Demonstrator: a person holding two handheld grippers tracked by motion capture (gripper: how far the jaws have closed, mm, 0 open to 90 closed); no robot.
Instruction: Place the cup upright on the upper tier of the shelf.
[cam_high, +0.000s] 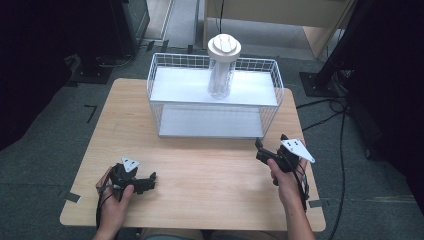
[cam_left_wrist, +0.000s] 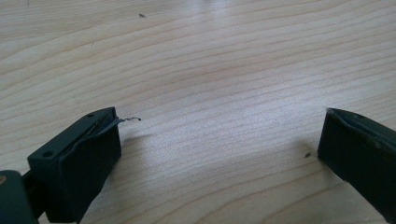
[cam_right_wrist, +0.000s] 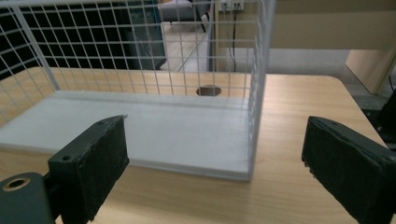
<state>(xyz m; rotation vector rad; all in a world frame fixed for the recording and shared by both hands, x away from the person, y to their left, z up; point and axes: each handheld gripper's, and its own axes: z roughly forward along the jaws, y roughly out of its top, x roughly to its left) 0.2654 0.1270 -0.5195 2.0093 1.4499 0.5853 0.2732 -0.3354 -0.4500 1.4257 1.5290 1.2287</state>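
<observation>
High view: a pale wooden table (cam_high: 200, 175) with rounded corners and fine straight grain sits on grey carpet. At the upper centre of the frame stands a white wire rack (cam_high: 216, 95), a boxy grid cage with two flat white shelves. On its upper shelf a clear ribbed bottle (cam_high: 221, 75) stands upright, capped by a wide round white lid. At lower left, the left gripper (cam_high: 145, 184), matte black with a grey three-cornered plate on top, lies low over the table in the person's left hand (cam_high: 114, 200). At lower right, the right gripper (cam_high: 261, 150) is held in the right hand (cam_high: 286, 182), near the rack's front right corner. Left gripper view: two blocky black jaws with flat padded faces stand wide apart over bare wood, released, grasping nothing; a thin curled wire sticks out from the left jaw's tip. Right gripper view: its jaws, also black with rough padded faces, are spread wide and empty, facing the rack's smooth white lower shelf (cam_right_wrist: 154, 130) and a thin wire corner post.
</observation>
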